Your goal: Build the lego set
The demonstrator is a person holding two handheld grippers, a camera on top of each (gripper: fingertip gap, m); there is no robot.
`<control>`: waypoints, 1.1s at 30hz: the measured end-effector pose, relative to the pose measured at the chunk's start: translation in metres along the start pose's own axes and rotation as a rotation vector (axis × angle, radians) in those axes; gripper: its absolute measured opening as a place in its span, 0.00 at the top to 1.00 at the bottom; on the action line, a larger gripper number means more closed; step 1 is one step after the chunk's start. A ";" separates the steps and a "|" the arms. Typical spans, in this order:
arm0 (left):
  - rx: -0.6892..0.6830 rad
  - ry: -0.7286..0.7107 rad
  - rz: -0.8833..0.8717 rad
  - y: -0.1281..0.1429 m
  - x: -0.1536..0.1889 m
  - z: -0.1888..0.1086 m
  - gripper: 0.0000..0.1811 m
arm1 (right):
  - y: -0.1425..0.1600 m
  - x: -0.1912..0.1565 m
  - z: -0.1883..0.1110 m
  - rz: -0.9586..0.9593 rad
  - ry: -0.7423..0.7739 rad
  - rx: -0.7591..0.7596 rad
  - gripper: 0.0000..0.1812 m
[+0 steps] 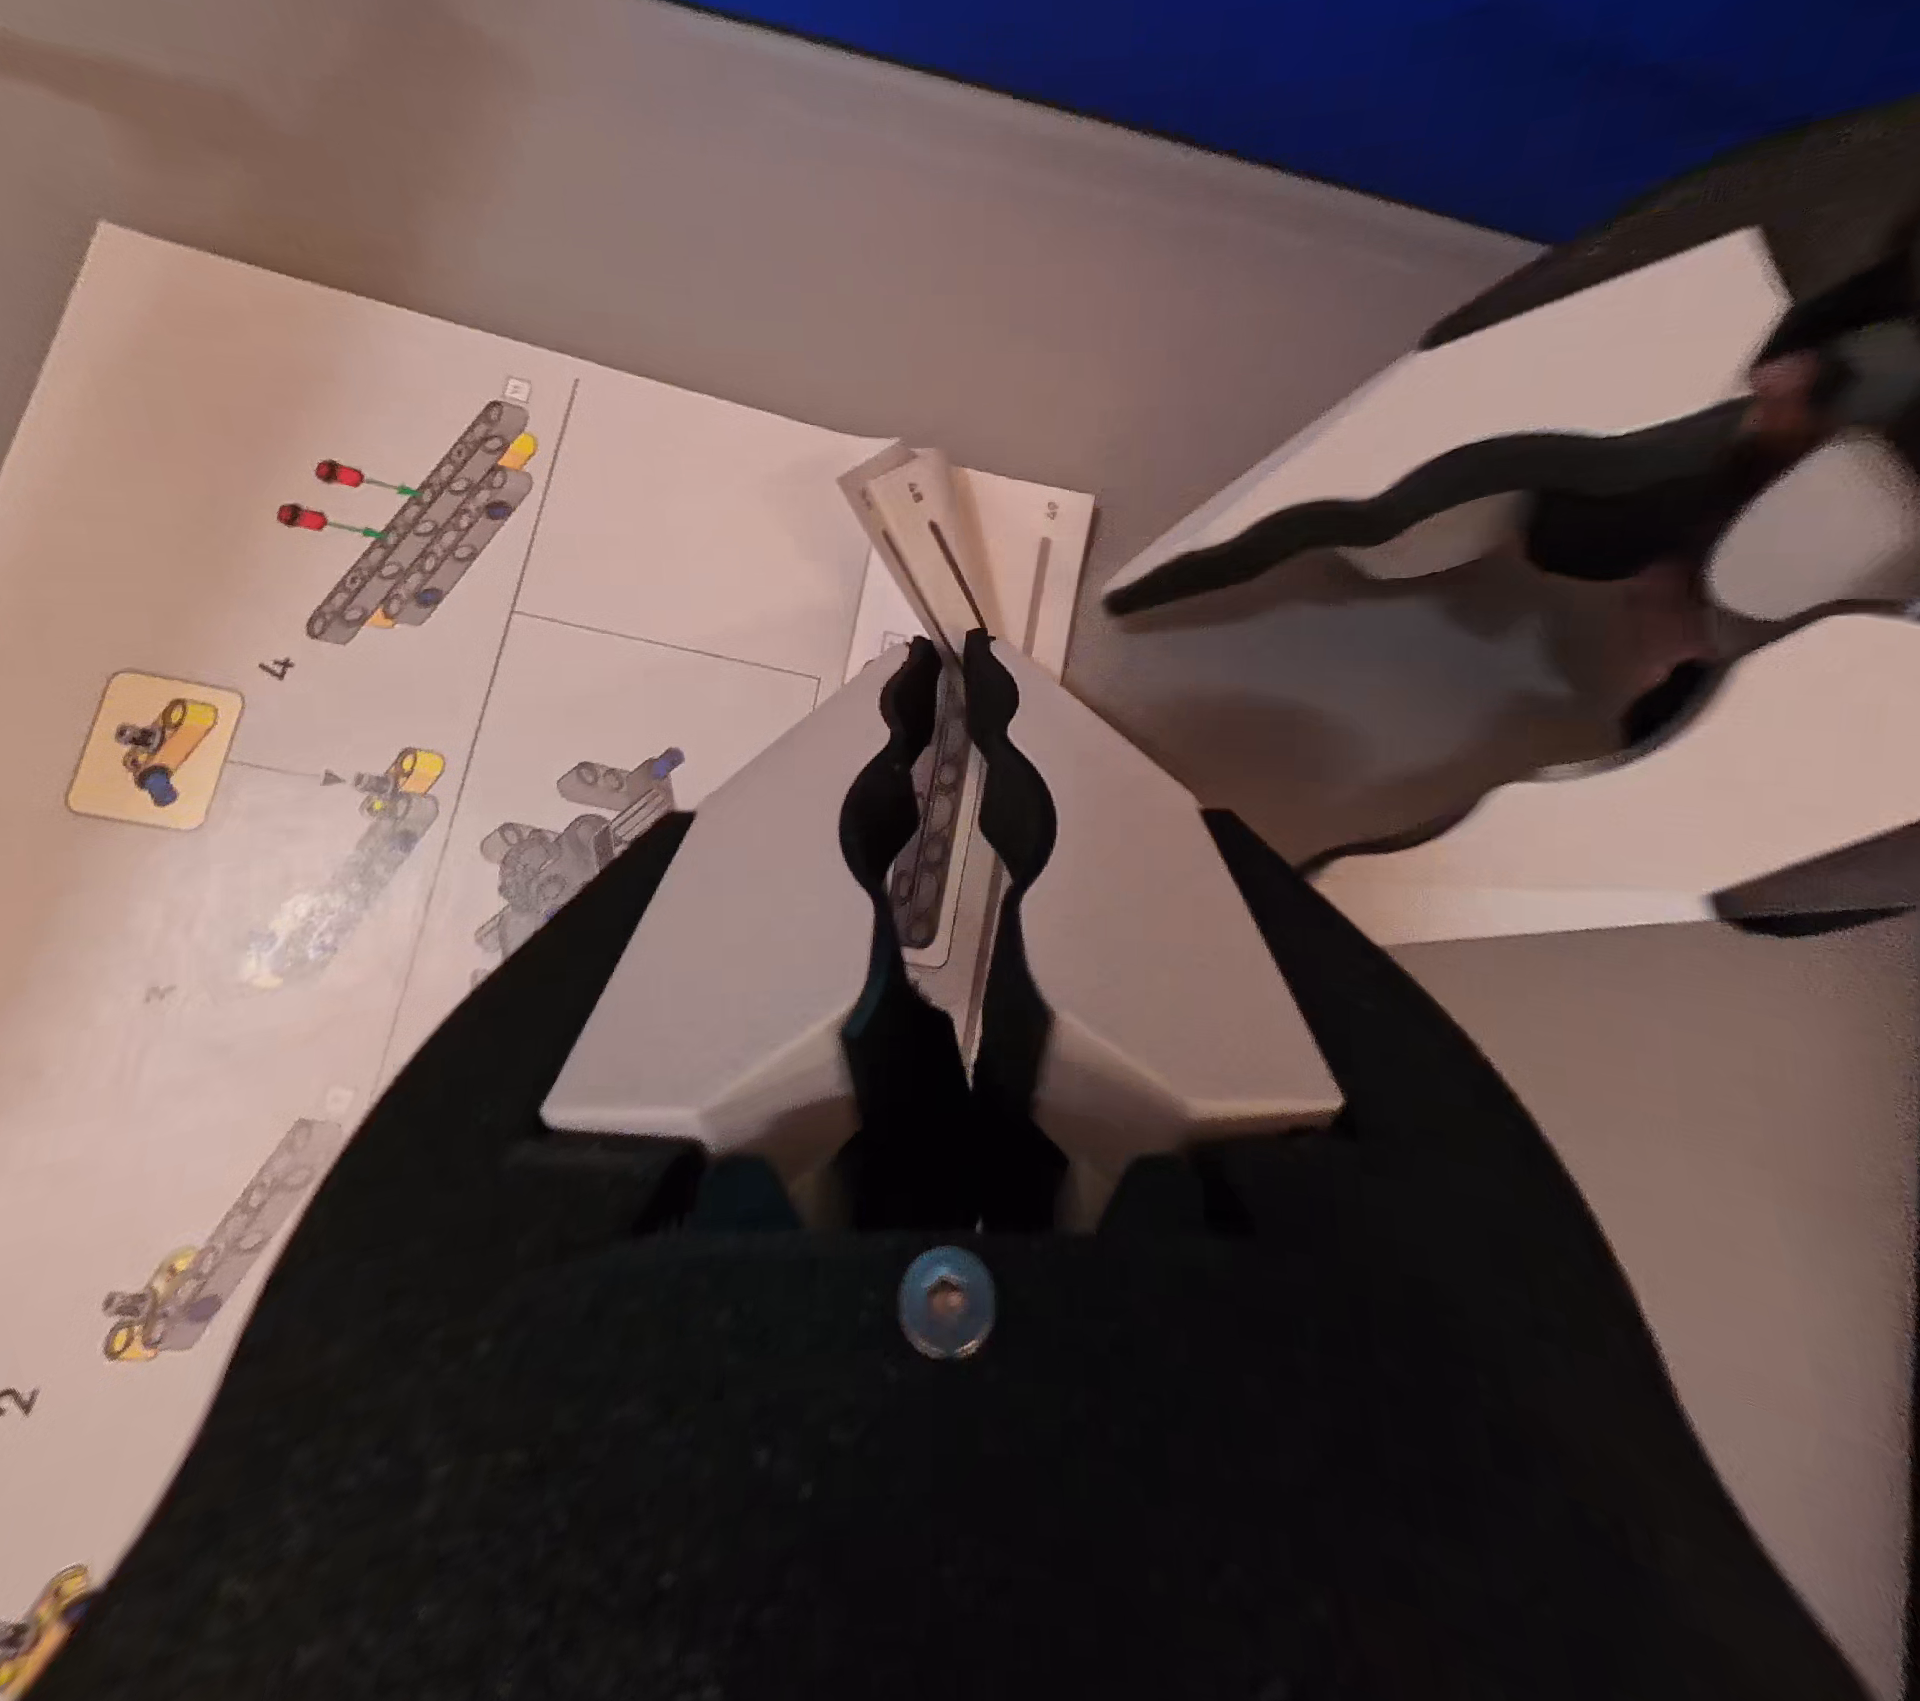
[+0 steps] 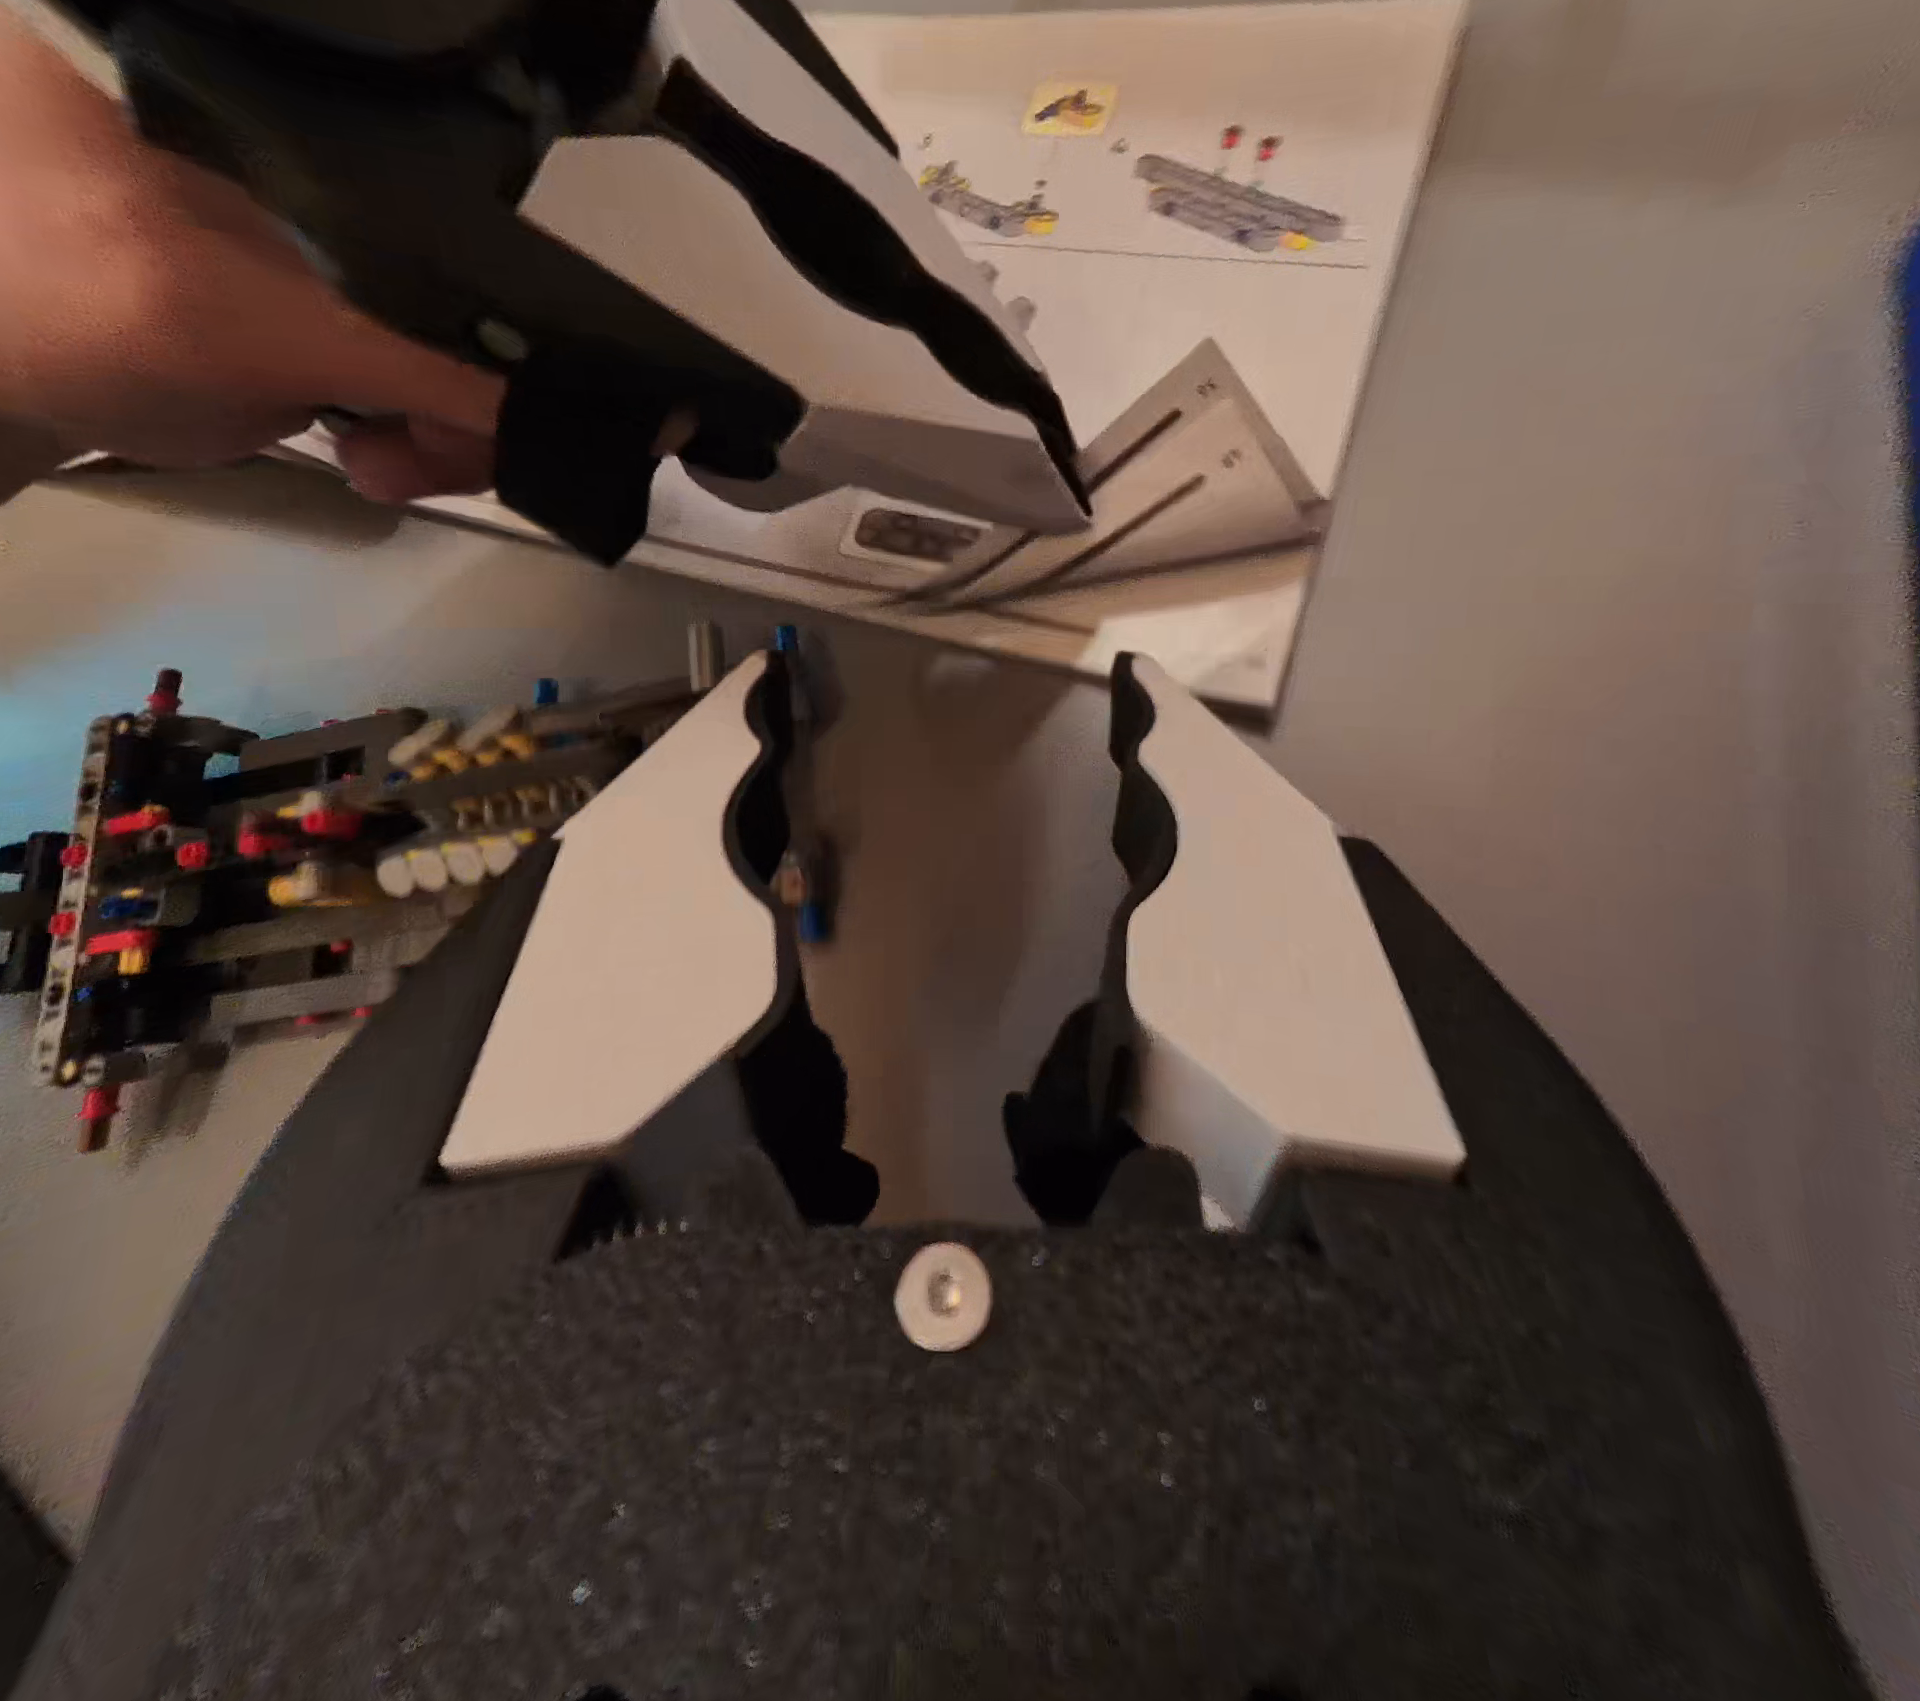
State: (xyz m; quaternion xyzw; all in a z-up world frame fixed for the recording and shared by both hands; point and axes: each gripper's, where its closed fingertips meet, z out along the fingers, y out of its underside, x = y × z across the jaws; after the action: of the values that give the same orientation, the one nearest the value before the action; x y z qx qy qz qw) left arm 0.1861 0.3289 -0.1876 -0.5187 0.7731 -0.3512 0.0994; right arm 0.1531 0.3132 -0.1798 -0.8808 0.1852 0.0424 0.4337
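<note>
Over on the left wrist view, the left gripper [image 1: 951,649] has its jaws clenched on a few page corners of the instruction booklet [image 1: 312,612], which lies on the tabletop [image 1: 727,217]. Paper's light and floppy, tears easily, so pinching the corner edge makes sense.

Right wrist view: the right gripper [image 2: 945,675] hovers with jaws released, holding nothing. The half-built lego model [image 2: 260,862] sits left of it; looks rigid but bits could pop off.

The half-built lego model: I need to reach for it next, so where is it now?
In the right wrist view the lego model lies on the grey table at the left edge, beside the open right tool and below the instruction booklet.
</note>
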 end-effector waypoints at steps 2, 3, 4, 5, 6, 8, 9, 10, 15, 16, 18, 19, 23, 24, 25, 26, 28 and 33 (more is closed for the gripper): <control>0.023 0.020 -0.041 0.001 -0.004 -0.003 0.98 | -0.001 0.007 0.016 -0.012 0.035 -0.066 0.66; 0.034 0.030 -0.059 0.001 -0.005 -0.005 0.99 | -0.002 0.012 0.022 -0.021 0.063 -0.083 0.66; 0.044 0.039 -0.074 0.002 -0.007 -0.007 0.99 | -0.004 0.016 0.027 -0.022 0.085 -0.086 0.65; 0.052 0.047 -0.089 0.003 -0.008 -0.008 0.99 | -0.006 0.017 0.031 -0.016 0.092 -0.080 0.65; 0.064 0.063 -0.105 0.003 -0.008 -0.011 0.99 | -0.009 0.017 0.034 -0.007 0.094 -0.071 0.66; 0.098 0.115 -0.153 0.002 -0.005 -0.018 0.98 | -0.013 0.018 0.040 0.000 0.108 -0.070 0.70; 0.117 0.139 -0.180 0.002 -0.004 -0.023 0.98 | -0.014 0.018 0.042 -0.016 0.119 -0.080 0.75; 0.140 0.161 -0.208 0.001 -0.004 -0.029 0.98 | -0.014 0.018 0.043 -0.036 0.133 -0.088 0.78; 0.308 0.320 -0.415 -0.009 -0.008 -0.075 0.72 | -0.036 -0.010 0.032 -0.266 0.146 0.013 0.91; 0.358 0.371 -0.456 -0.013 -0.007 -0.087 0.69 | -0.043 -0.020 0.029 -0.330 0.153 0.037 0.92; 0.437 0.442 -0.516 -0.018 -0.007 -0.111 0.66 | -0.053 -0.034 0.024 -0.452 0.202 0.070 0.94; 0.457 0.463 -0.533 -0.019 -0.007 -0.120 0.66 | -0.055 -0.041 0.024 -0.511 0.224 0.078 0.95; 0.421 0.480 -0.521 -0.005 0.003 -0.137 0.68 | -0.061 -0.051 0.027 -0.682 0.383 0.090 0.99; 0.400 0.455 -0.497 0.001 0.005 -0.138 0.68 | -0.062 -0.052 0.027 -0.704 0.406 0.095 1.00; 0.388 0.427 -0.471 0.007 0.007 -0.139 0.69 | -0.061 -0.055 0.028 -0.712 0.405 0.095 1.00; 0.377 0.401 -0.446 0.013 0.009 -0.141 0.69 | -0.061 -0.057 0.029 -0.710 0.398 0.094 0.99; 0.357 0.372 -0.409 0.023 0.014 -0.142 0.70 | -0.063 -0.059 0.027 -0.709 0.401 0.108 0.99; 0.374 0.365 -0.372 0.028 0.023 -0.141 0.74 | -0.063 -0.057 0.026 -0.729 0.420 0.111 0.99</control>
State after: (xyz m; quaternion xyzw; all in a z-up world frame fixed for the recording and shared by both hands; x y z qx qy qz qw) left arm 0.0823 0.3763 -0.0977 -0.5525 0.5922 -0.5864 -0.0132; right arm 0.1250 0.3850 -0.1350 -0.8534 -0.0521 -0.3042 0.4200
